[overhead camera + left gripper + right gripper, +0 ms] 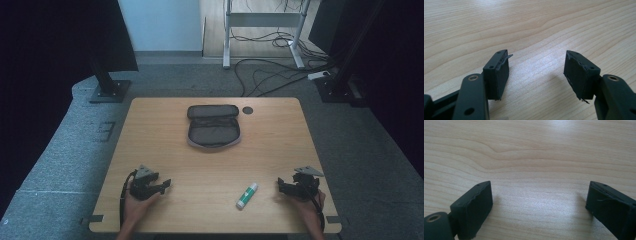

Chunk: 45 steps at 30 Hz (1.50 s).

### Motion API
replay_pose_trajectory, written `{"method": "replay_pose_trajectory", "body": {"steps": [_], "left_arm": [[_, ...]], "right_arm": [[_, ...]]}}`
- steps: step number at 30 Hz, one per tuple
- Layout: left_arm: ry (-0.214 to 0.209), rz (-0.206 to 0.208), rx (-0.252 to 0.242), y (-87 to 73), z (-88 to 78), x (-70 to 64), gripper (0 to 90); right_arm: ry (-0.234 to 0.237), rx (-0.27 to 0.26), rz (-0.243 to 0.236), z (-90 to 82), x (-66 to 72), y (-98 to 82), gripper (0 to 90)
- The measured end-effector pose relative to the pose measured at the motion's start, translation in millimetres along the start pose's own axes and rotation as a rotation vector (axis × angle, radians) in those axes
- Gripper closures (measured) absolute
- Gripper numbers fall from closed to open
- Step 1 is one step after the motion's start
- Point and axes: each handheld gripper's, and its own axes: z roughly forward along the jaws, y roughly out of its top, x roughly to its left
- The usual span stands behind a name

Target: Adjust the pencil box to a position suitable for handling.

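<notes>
A dark grey zip pouch (pixel 214 125) lies unzipped at the middle back of the wooden table (pixel 150 145). A white and green glue stick (pixel 247 195) lies near the front, right of centre. My left gripper (pixel 166 185) rests low at the front left, held by a hand, its jaws pointing right. In the left gripper view the left gripper (pixel 536 72) is open over bare wood. My right gripper (pixel 280 185) sits at the front right, jaws pointing left toward the glue stick, a short gap away. In the right gripper view the right gripper (pixel 539 202) stands wide open with nothing between its pads.
A small black round hole (pixel 247 110) marks the table beside the pouch. Beyond the far edge are black stand bases (pixel 110 90), a white desk frame (pixel 265 30) and loose cables (pixel 272 75) on the grey floor.
</notes>
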Motion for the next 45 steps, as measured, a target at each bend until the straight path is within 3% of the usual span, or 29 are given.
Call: {"method": "replay_pose_trajectory", "body": {"steps": [8,14,20,28,29,31,35,45], "left_arm": [[0.004,-0.004,-0.001,0.4,0.2,-0.1,37.0],[-0.014,-0.049,-0.023,3.5,-0.5,0.8,36.4],[-0.024,-0.064,-0.047,13.8,-1.4,-1.9,36.3],[-0.046,-0.041,-0.056,42.4,6.6,-10.7,36.5],[-0.047,-0.039,-0.055,44.9,7.3,-10.8,36.7],[-0.049,-0.038,-0.060,50.9,8.9,-10.1,36.7],[-0.066,-0.057,-0.063,60.3,15.7,-8.3,37.4],[-0.068,-0.065,-0.064,83.2,26.8,-7.7,38.3]], "right_arm": [[-0.014,-0.009,0.012,-0.1,0.1,0.5,10.2],[-0.021,-0.017,0.017,0.2,1.2,1.4,13.8],[0.015,-0.029,0.003,-3.4,3.6,7.1,19.2],[0.072,-0.088,0.005,-7.3,14.2,21.5,19.6],[0.095,-0.099,0.017,-8.6,16.1,26.9,19.6],[0.101,-0.103,0.014,-8.9,17.1,28.8,19.7],[0.148,-0.127,-0.010,-10.3,25.7,44.4,23.9],[0.201,-0.175,-0.031,-10.5,41.3,75.8,27.0]]}}
